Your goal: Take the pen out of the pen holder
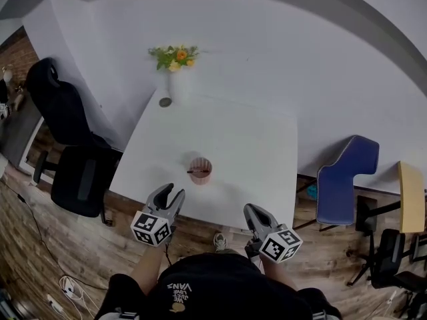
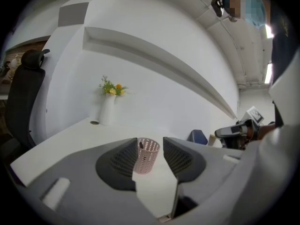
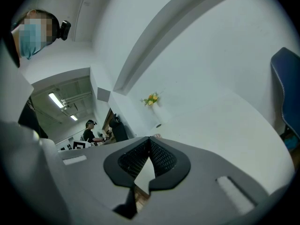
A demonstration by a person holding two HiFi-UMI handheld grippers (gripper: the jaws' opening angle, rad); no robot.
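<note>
1. step in hand, as i judged it: the approach. neither gripper had reached the pen holder (image 1: 200,171), so the pen (image 1: 197,172) was not yet out.
2. left gripper (image 1: 172,191): jaws released, nothing between the pads. it hung just off the desk's (image 1: 233,132) near edge. its own view framed the pen holder in the gap between the jaws, but well ahead of them, not within reach.
3. right gripper (image 1: 252,211): jaws clenched tip to tip on nothing, held off the near edge further right and aimed across the bare desk towards the far left corner.
4. pen holder: a small pink mesh cup, upright, standing near the desk's near edge, left of that edge's middle, with bare desk all round it.
5. pen: a thin dark stick, lying tilted across the cup's mouth in the head view. only a short dark end showed at the rim in the left gripper view. i couldn't tell the cap or the tip.
6. doing it well, in my judgement: bring the open left gripper over the cup, close on the exposed end of the pen above the rim, and lift straight up. the cup looked light, so it might tip or rise with the pen. the right gripper could steady its wall.
7. a vase of flowers (image 1: 170,79) stood at the far left corner, well clear of the work.
</note>
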